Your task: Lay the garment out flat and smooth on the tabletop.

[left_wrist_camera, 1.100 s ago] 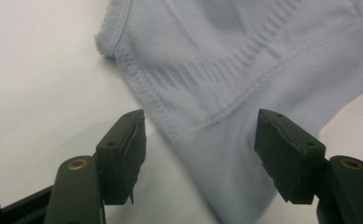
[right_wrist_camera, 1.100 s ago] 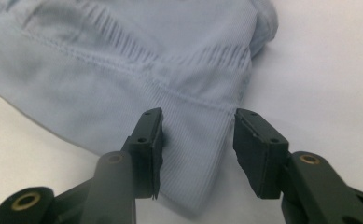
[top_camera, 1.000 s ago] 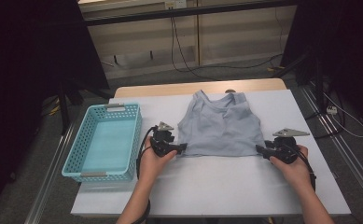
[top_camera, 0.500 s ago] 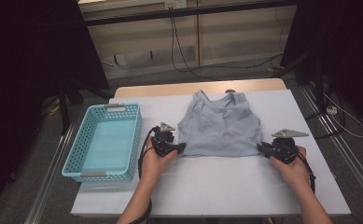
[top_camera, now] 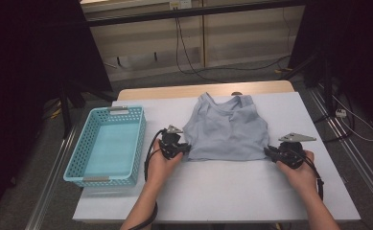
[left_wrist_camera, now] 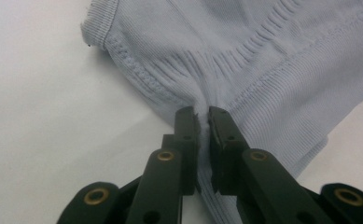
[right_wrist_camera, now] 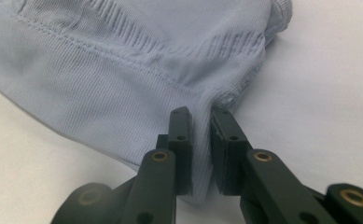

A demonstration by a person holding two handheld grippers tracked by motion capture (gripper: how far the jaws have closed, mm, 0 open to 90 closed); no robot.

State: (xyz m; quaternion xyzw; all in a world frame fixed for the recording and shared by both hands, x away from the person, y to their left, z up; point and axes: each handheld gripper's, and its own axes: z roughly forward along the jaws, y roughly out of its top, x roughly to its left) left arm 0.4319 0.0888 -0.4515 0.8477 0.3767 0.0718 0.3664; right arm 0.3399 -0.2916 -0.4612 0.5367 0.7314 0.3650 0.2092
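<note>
While the tank top [top_camera: 225, 129] lies unmoved, left gripper [top_camera: 183, 148] and right gripper [top_camera: 269, 152] stay clamped on its hem corners.

Bare white table [top_camera: 232, 191] lies open near the person; basket [top_camera: 108, 143] blocks the left.

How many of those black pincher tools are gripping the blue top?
2. The left gripper pinches the top at its lower left corner; the right gripper pinches its lower right corner.
</note>
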